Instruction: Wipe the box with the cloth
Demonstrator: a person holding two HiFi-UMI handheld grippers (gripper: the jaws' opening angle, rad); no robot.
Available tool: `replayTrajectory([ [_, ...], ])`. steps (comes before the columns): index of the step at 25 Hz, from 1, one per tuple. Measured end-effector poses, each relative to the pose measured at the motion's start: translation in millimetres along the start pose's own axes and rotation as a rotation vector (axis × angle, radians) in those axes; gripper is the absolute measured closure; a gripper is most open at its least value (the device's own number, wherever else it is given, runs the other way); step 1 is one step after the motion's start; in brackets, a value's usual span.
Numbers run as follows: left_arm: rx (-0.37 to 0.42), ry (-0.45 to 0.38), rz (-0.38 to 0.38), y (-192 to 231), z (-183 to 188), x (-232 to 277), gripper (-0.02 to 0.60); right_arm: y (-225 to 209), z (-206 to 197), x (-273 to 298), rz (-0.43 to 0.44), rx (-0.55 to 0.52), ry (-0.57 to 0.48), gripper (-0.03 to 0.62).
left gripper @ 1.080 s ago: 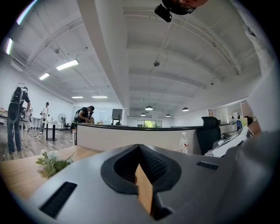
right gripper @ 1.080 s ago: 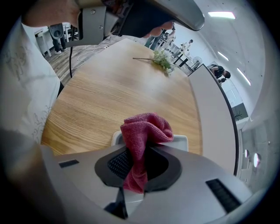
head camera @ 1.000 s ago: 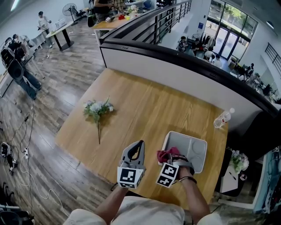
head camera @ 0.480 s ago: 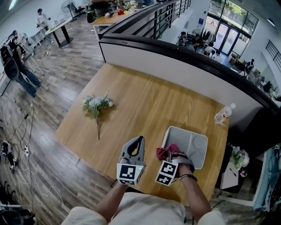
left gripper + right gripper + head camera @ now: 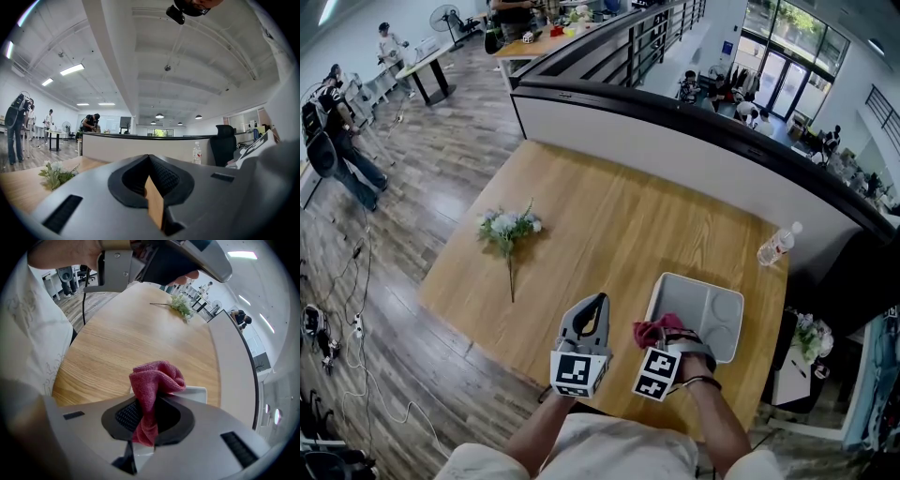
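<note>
The person stands at the near edge of a wooden table [image 5: 609, 225] with a gripper in each hand. The right gripper [image 5: 667, 336] has its jaws clamped on a red cloth [image 5: 652, 330]. In the right gripper view the cloth [image 5: 157, 378] bunches up above the jaws and a tail of it hangs down between them. It sits over the near-left corner of the grey box [image 5: 712, 314], which lies at about 5 o'clock on the table, close to the person. From here I cannot tell whether the cloth is touching the box rim. A pale corner of the box [image 5: 196, 391] shows just behind the cloth in the right gripper view.

The left gripper [image 5: 597, 304] is just beside the right one, at about 6 o'clock over bare table, left of the box. In its own view the left gripper [image 5: 149, 159] has its jaws pressed together with nothing between them, and it points level across the room.

A bunch of flowers [image 5: 508, 228] lies at about 9 o'clock, well apart from the box. A water bottle [image 5: 776, 247] stands at the table's far right edge, around 3 o'clock.
</note>
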State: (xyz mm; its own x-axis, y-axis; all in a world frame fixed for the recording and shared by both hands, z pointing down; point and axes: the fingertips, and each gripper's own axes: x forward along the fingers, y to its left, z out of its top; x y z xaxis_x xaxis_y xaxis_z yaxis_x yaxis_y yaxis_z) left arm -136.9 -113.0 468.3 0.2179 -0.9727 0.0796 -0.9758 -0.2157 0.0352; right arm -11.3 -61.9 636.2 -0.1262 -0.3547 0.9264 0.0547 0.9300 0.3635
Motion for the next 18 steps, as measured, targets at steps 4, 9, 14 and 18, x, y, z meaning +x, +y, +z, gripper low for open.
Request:
replayTrajectory([
  [4, 0.006, -0.008, 0.0, 2, 4, 0, 0.569, 2, 1, -3, 0.009, 0.001, 0.0, 0.522],
  [9, 0.0, -0.007, 0.006, 4, 2, -2, 0.569, 9, 3, -6, 0.024, -0.009, 0.007, 0.52],
  [14, -0.003, -0.01, 0.007, 3, 2, -4, 0.569, 14, 4, -10, 0.027, -0.013, 0.004, 0.52],
  [18, -0.013, -0.011, 0.015, 6, 3, -4, 0.569, 27, 10, -16, 0.106, -0.001, -0.043, 0.52],
])
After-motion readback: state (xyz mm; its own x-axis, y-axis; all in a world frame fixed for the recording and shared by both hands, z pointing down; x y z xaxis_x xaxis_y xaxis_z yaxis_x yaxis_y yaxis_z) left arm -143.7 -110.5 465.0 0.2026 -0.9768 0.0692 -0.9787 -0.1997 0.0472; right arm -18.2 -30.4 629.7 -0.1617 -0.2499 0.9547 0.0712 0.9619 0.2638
